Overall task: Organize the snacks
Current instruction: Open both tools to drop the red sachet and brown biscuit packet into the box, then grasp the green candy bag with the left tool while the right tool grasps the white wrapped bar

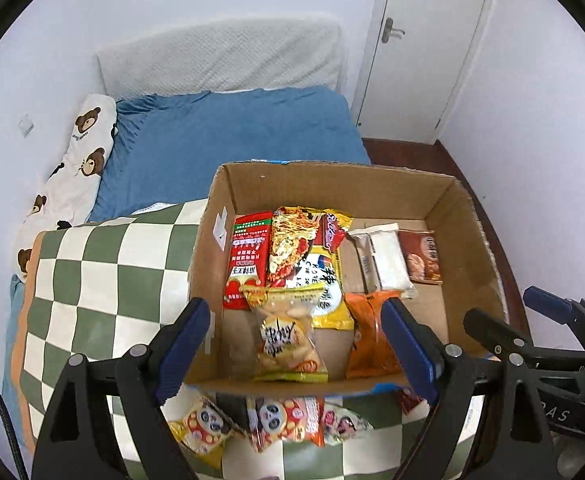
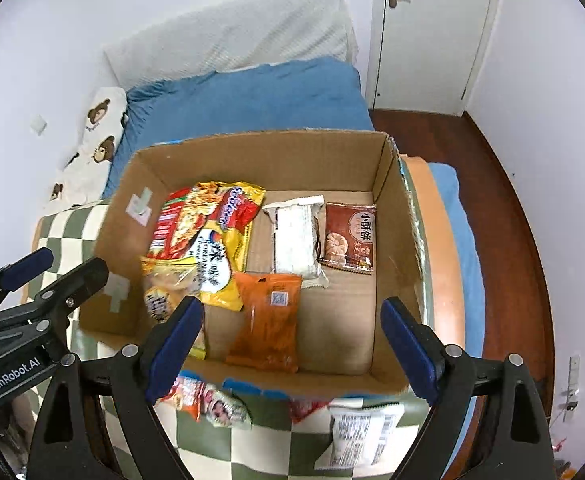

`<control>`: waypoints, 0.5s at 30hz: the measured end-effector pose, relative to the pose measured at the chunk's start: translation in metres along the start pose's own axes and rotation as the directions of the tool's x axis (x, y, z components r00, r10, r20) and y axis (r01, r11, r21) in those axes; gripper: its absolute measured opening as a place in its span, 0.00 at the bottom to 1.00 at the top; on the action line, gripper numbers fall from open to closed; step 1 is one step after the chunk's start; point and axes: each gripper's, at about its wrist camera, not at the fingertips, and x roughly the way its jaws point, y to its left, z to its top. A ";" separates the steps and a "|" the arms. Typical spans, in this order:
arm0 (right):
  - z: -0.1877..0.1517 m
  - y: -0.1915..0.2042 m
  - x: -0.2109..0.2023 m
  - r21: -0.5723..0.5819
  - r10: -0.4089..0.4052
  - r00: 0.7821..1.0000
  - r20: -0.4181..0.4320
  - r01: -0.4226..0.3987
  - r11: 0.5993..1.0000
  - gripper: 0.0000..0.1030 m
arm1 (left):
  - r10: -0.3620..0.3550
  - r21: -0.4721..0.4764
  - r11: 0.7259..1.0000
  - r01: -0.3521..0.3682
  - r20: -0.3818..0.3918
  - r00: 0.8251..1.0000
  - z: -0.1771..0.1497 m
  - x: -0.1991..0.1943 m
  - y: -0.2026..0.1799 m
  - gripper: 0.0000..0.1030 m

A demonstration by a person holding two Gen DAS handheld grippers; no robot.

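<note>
Left gripper (image 1: 296, 336): jaws spread wide with nothing between the blue pads, poised above the near edge of the box; it also shows at the left edge of the right wrist view (image 2: 60, 268).
Right gripper (image 2: 292, 336): jaws wide apart and empty, above the near wall of the box; part of it shows at the right edge of the left wrist view (image 1: 504, 316).
Cardboard box (image 1: 372, 184): open-topped, standing on a green-and-white checkered blanket (image 1: 92, 272) at the foot of a bed.
Left side of the box: a red packet (image 1: 246, 258) lies flat with a yellow noodle packet (image 1: 312, 256) overlapping it — a clear-fronted yellow snack bag (image 1: 288, 340) lies across their near ends.
Middle of the box: an orange packet (image 2: 266, 320) near the front wall, a white wrapped bar (image 2: 296, 236) behind it.
Right of the bar: a brown sachet (image 2: 348, 240), flat on the box floor, just beside the bar.
Outside the box: panda-print snack packs (image 1: 276, 420) lie on the blanket against the near wall — a white packet with a barcode (image 2: 360, 432) lies further right.
Bed: blue sheet (image 1: 232, 132), a bear-print pillow (image 1: 80, 160) along the wall at left.
Background: white door (image 1: 420, 40), dark wood floor (image 2: 512, 200).
</note>
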 end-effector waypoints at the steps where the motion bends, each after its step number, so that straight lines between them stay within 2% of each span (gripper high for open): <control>1: -0.004 0.000 -0.006 0.003 0.005 1.000 0.007 -0.005 1.000 0.90 | 0.004 0.001 1.000 -0.004 0.008 1.000 -0.004 -0.007 0.000 0.85; 4: -0.020 0.000 -0.022 0.018 0.023 1.000 0.014 -0.023 1.000 0.90 | -0.001 -0.008 1.000 0.001 0.011 1.000 -0.020 -0.019 0.003 0.85; 8: -0.056 0.001 -0.032 0.021 0.050 0.998 -0.026 -0.049 0.999 0.90 | -0.007 -0.006 1.000 0.007 -0.039 0.999 -0.061 -0.026 0.007 0.85; 10: -0.086 -0.001 -0.029 0.038 0.078 0.993 -0.084 -0.075 0.996 0.90 | -0.001 0.004 1.000 0.001 -0.080 0.997 -0.086 -0.024 0.007 0.85; 13: -0.133 -0.002 -0.019 0.048 0.107 0.978 -0.180 -0.100 0.994 0.90 | 0.004 0.003 1.000 -0.003 -0.178 0.984 -0.135 -0.014 0.010 0.85; 15: -0.171 0.000 -0.004 0.051 0.121 0.956 -0.267 -0.112 0.992 0.90 | 0.019 0.004 1.000 -0.018 -0.233 0.972 -0.160 -0.005 0.013 0.85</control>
